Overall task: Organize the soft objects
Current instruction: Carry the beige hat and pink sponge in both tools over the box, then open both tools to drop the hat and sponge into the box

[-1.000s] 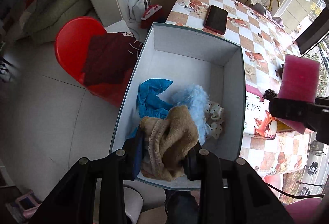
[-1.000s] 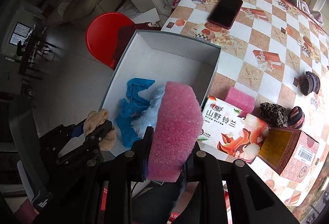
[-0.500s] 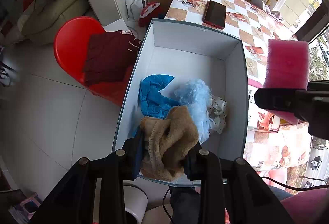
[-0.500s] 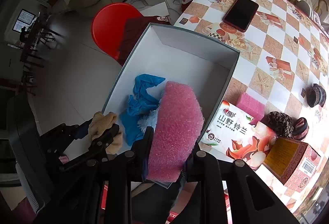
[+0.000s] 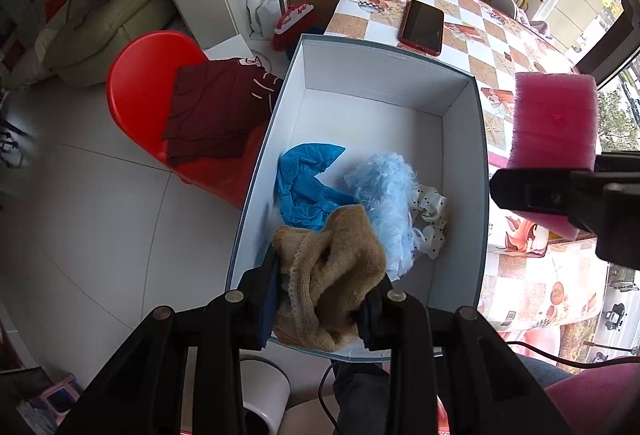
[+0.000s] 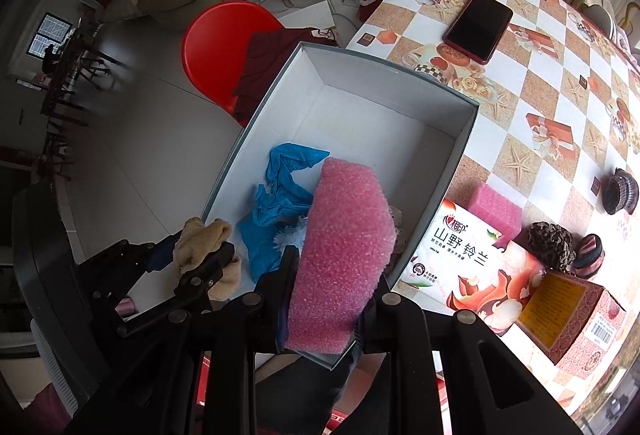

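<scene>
- Right wrist view alone shows a second pink sponge (image 6: 495,207) on the desk (image 6: 532,83).
- Left tongs (image 5: 322,297) clamp a tan cloth (image 5: 332,275) over the box (image 5: 478,139); right tongs (image 6: 326,309) clamp a pink sponge (image 6: 340,255) above it.

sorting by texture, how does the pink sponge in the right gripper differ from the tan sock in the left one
The pink sponge is a stiff, porous block that keeps its shape; the tan sock is fuzzy knit, crumpled and drooping. Both are clamped, by the right gripper and the left gripper, above the white box.
</scene>
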